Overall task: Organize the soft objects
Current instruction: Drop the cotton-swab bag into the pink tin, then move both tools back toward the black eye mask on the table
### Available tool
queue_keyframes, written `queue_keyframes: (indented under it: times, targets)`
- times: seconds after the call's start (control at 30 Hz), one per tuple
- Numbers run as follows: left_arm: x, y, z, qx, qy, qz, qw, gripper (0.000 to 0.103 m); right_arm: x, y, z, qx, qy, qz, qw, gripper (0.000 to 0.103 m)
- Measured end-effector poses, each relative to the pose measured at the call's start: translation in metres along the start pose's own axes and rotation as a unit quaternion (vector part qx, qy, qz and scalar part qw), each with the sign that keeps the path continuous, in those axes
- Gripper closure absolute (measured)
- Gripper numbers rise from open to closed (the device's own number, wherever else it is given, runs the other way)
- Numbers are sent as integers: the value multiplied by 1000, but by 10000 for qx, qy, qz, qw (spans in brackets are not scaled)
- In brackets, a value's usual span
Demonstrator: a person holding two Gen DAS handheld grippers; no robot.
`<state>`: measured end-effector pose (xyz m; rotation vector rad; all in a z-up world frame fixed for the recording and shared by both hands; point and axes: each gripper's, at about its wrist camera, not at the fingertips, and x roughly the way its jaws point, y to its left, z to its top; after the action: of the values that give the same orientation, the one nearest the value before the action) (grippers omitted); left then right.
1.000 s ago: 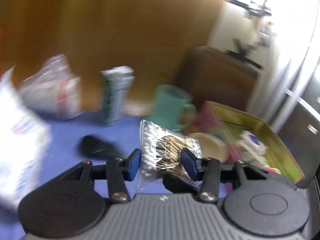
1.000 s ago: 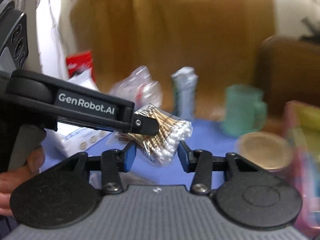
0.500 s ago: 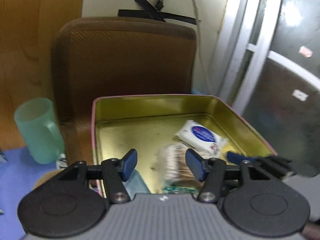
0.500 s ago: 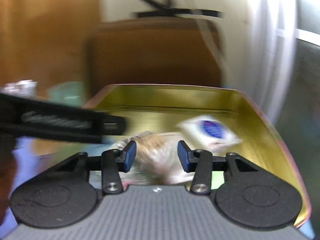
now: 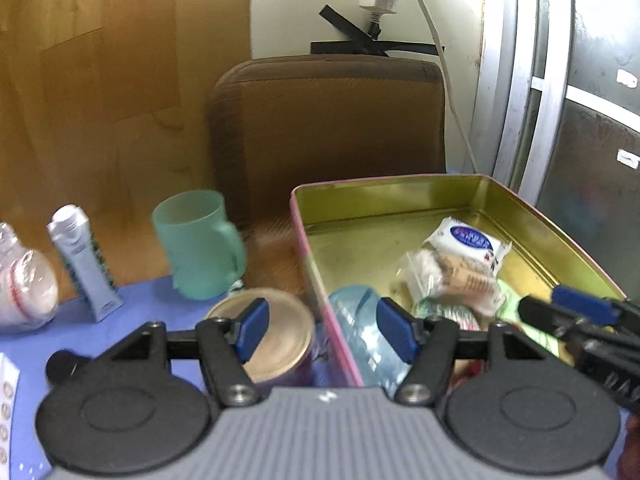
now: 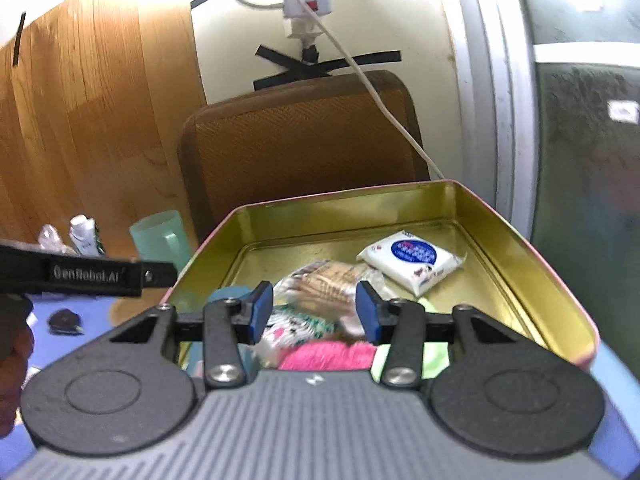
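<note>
A clear bag of cotton swabs lies inside the gold tin box, next to a white tissue pack. The same bag, the tissue pack and the tin show in the right wrist view, with a pink soft item and a patterned item near the tin's front. My left gripper is open and empty above the tin's left wall. My right gripper is open and empty over the tin, just above the swab bag.
A green mug, a white tube, a plastic bag and a round tin can stand on the blue table left of the box. A brown chair back is behind it. A small black object lies on the table.
My left gripper carried the swab bag from the table to the tin and let it go. It has since drawn back to the left. The right gripper followed over the tin.
</note>
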<state>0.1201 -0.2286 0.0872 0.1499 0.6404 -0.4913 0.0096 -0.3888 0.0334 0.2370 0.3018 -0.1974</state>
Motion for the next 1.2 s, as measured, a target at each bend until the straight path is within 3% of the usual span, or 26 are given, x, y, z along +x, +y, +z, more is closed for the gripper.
queue_keyframes:
  times: [0.37, 0.67, 0.8, 0.93, 1.2]
  targets:
    - [-46, 41, -45, -146, -21, 319, 9994, 42, -49, 20, -18, 616, -139, 109, 9979, 54]
    - [-58, 110, -85, -576, 105, 711, 9957, 42, -49, 83, -24, 180, 66, 569, 9982, 54]
    - [-59, 140, -101, -678, 72, 970, 9929, 41, -37, 114, -28, -136, 258, 829, 9961, 54]
    - [-68, 170, -128, -883, -129, 872, 9922, 40, -21, 147, -31, -584, 499, 1205, 9897, 54]
    - [-72, 217, -155, -1652, -470, 902, 9810, 40, 62, 219, -30, -1650, 1138, 2078, 9574, 53]
